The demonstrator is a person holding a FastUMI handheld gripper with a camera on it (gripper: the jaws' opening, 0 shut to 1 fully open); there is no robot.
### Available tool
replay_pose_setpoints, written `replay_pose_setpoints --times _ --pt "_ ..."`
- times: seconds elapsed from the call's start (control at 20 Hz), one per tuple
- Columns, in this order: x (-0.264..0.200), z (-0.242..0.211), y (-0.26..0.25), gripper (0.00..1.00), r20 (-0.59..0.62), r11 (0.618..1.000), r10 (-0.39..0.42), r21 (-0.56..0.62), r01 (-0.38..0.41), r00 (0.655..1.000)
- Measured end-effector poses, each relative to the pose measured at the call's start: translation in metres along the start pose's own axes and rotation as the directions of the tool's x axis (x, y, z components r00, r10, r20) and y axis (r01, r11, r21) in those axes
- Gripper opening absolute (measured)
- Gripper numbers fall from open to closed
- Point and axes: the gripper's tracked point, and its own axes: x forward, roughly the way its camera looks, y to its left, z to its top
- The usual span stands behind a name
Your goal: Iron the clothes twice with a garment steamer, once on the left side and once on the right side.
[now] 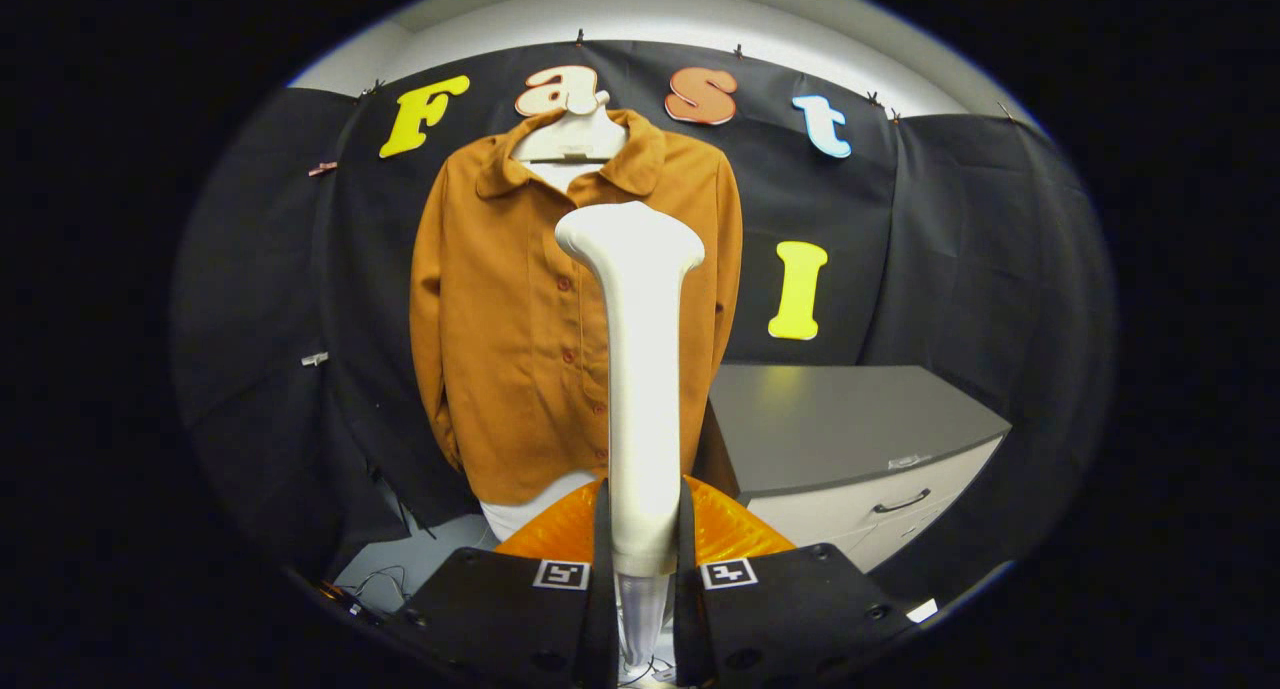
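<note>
The gripper (640, 539) carries two broad, flat, matte black housing plates, one per side, angled outward from the centre. Each plate bears a square black-and-white fiducial marker at its inner front corner. Round recessed screw holes sit along the plate surfaces. The jaws are narrow upright blades rising between the plates.

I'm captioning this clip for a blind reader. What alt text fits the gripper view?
The tool is shut on the handle of a white garment steamer, held upright with its head in front of a brown shirt. The shirt hangs buttoned on a white hanger against the black cloth wall, and a grey-topped cabinet stands beside it.
</note>
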Motion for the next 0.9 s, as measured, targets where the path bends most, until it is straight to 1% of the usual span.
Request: replay_pose_setpoints --times 0.2,0.4,0.5,0.65,0.9 --pt "-0.004 0.041 0.027 0.25 0.085 1.0 0.014 -0.024 -0.012 0.996" --pt "0.01 0.061 0.062 0.25 0.125 0.999 0.028 -0.046 -0.022 0.992" --pt "0.021 0.063 0.081 0.25 0.129 0.998 0.03 -0.054 -0.023 0.991" --pt "0.041 0.061 0.101 0.25 0.125 0.998 0.002 -0.07 0.007 0.992" --pt "0.08 0.049 0.135 0.26 0.11 0.996 0.006 -0.084 0.003 0.994"
